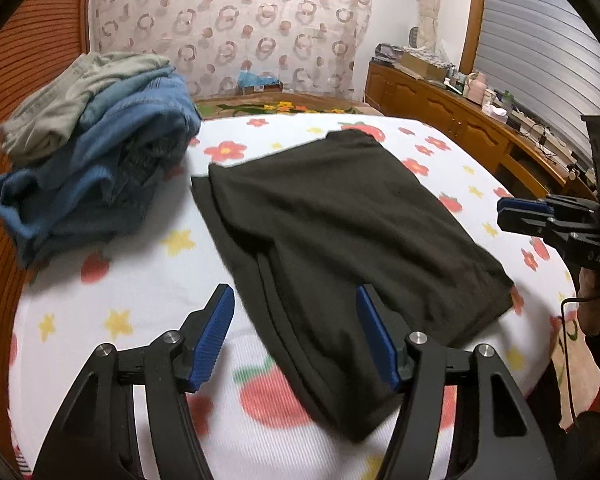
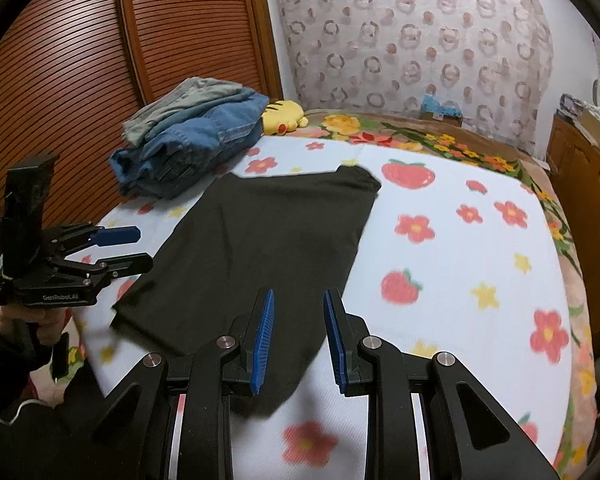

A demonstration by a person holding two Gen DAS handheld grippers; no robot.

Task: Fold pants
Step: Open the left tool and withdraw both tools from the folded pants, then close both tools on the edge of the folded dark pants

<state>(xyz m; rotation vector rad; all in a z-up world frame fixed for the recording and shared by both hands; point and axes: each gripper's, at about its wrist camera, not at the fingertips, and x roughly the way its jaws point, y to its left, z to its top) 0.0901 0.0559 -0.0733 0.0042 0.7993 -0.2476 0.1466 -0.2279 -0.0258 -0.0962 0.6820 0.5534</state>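
the dark pants (image 1: 340, 232) are lying folded flat mid-bed (image 2: 460, 320), toward its near edge. the left tongs (image 1: 296, 336) and right tongs (image 2: 298, 334) are hovering spread and empty over the near end, probably readying the next fold.

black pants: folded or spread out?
Folded. The black pants lie flat on the bed as a layered rectangle, doubled edges visible, neither gripper holding them.

Clothes pile (image 2: 192, 148) blocks far-left corner; blanket (image 2: 460, 264) right of pants (image 2: 260, 248) open
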